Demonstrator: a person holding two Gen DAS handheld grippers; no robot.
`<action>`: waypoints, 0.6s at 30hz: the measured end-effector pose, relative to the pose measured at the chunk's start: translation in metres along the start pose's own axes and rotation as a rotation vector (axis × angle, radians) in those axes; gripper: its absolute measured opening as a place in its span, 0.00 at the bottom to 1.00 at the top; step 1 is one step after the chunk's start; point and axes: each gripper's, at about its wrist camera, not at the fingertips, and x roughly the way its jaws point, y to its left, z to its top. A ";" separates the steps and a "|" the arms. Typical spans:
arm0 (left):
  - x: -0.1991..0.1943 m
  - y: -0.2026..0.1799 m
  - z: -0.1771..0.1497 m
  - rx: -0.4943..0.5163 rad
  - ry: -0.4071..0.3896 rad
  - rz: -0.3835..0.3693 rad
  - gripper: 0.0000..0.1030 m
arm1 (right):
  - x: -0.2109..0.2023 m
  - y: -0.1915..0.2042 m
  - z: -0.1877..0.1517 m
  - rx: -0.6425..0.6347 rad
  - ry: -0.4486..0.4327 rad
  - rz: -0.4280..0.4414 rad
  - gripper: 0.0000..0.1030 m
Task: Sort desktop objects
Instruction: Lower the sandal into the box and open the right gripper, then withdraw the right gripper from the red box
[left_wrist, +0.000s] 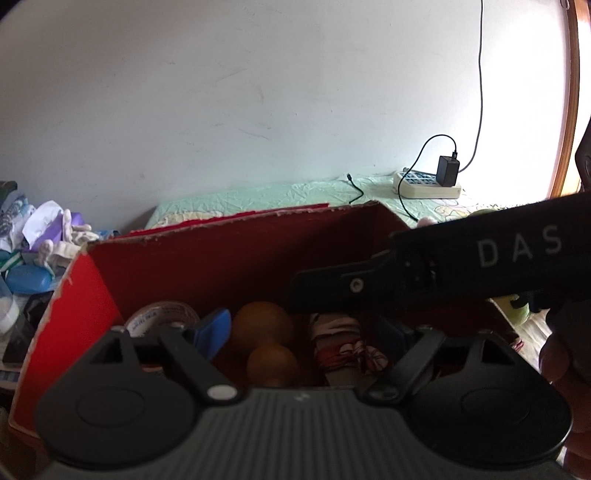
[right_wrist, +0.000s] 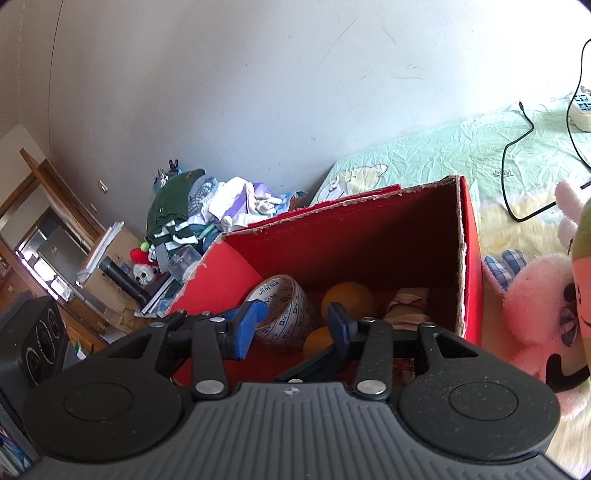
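The red box stands open-topped on the bed, its torn cardboard rim showing along the far wall and right wall. Inside, on the floor of the box, lie a roll of tape printed with small lettering at the left, tilted on its side; a brown gourd in the middle, its smaller lobe nearest the cameras; and a small bundle of patterned cloth at the right. The tape roll and the gourd are just beside each other; whether they touch cannot be told.

The left gripper hangs over the near edge of the box with its blue fingers spread wide and nothing between them; the gourd and cloth bundle show in the gap below. The right gripper is also over the near edge, fingers apart and holding nothing. In the left wrist view the black body of the right gripper, marked with white letters, crosses over the right side of the box.

Outside the box, a pink plush toy lies against the box's right wall on the pale green sheet. Further back on the sheet sits a power strip with a black adapter plugged in and black cables trailing off. To the left of the box is a heap of clothes.
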 end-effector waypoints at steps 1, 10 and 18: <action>-0.003 -0.001 -0.001 -0.003 -0.004 0.012 0.82 | -0.002 0.000 -0.001 0.006 -0.009 0.005 0.45; -0.041 -0.008 -0.007 -0.041 -0.085 0.131 0.89 | -0.025 0.007 -0.018 0.007 -0.098 0.005 0.45; -0.071 -0.014 -0.019 -0.093 -0.123 0.186 0.93 | -0.046 0.008 -0.035 0.052 -0.162 0.023 0.47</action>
